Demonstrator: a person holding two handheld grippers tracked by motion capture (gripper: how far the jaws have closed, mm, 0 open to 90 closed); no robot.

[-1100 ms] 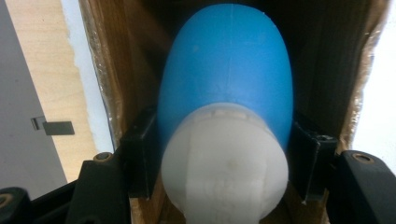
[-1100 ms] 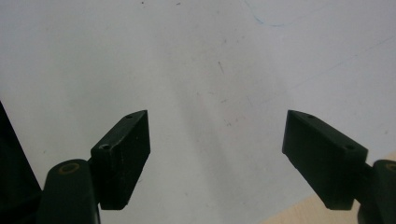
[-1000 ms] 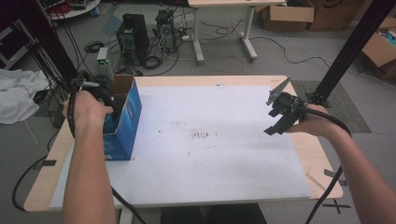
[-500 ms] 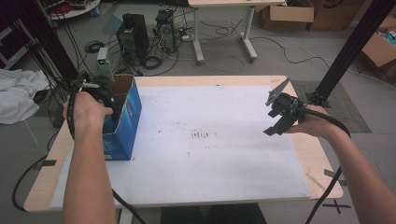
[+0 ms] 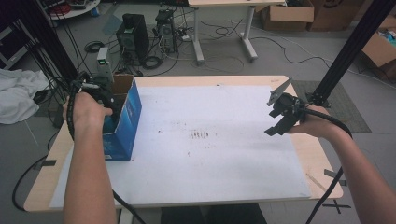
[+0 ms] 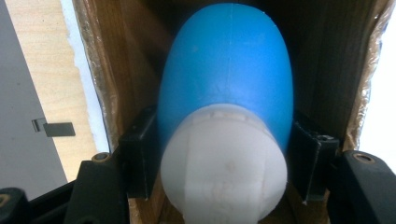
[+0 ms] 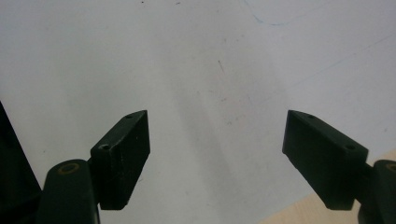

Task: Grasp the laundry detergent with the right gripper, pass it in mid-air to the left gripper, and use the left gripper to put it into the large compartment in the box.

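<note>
Nothing has shifted since a second ago. The left gripper [image 6: 224, 154] stays inside the open blue cardboard box [image 5: 125, 122], jaws clamping a blue, white-capped plastic bottle [image 6: 226, 88]. The right gripper [image 7: 217, 154], jaws spread and empty, hovers well right of the box.

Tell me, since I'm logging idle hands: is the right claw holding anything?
No. In the right gripper view the right claw stands wide open over the bare white table sheet, nothing between its jaws.

Your hands show almost no movement: the right gripper [image 5: 279, 113] has drifted very slightly nearer you above the white sheet [image 5: 210, 154]. Nothing else has changed position.
</note>
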